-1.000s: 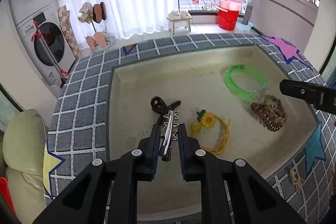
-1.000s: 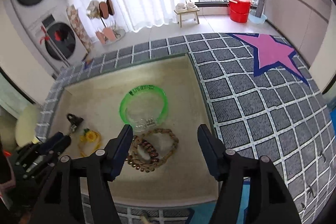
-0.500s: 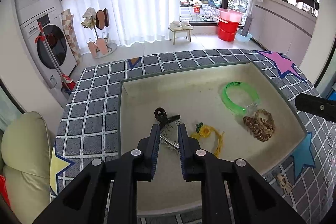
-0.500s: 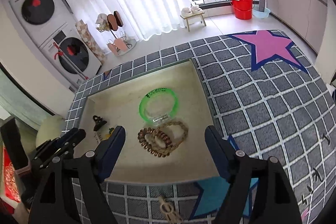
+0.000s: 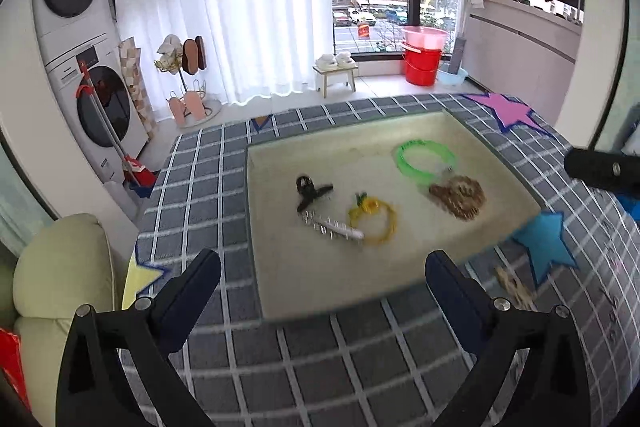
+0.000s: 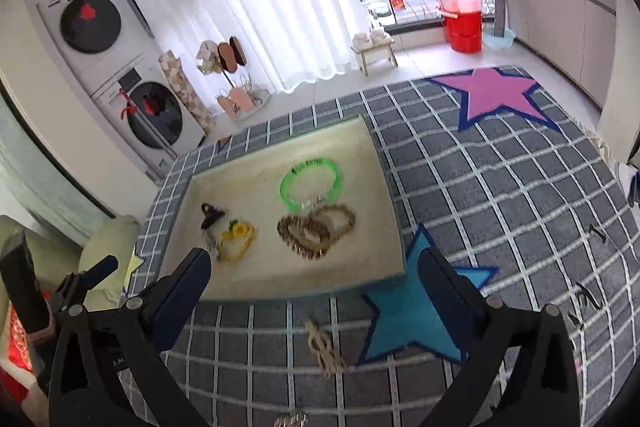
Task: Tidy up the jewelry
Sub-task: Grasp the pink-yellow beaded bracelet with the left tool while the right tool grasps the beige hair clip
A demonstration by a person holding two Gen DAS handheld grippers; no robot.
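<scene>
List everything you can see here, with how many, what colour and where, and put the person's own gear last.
tray: one, beige, sunk in the grey checked rug
bangle: one, green, far right of tray
bead bracelets: a brown pile, count unclear, just in front of bangle
hair tie: one, yellow with flower, middle of tray
hair clip: one, black, left of hair tie
spiky clip: one, silver, in front of black clip
small charm: one, tan, on rug in front of tray
bucket: one, red, by window
stool: one, wooden, by window
washer and dryer: stacked, white, left wall
left tool: black, open, empty
right tool: black, open, empty
</scene>
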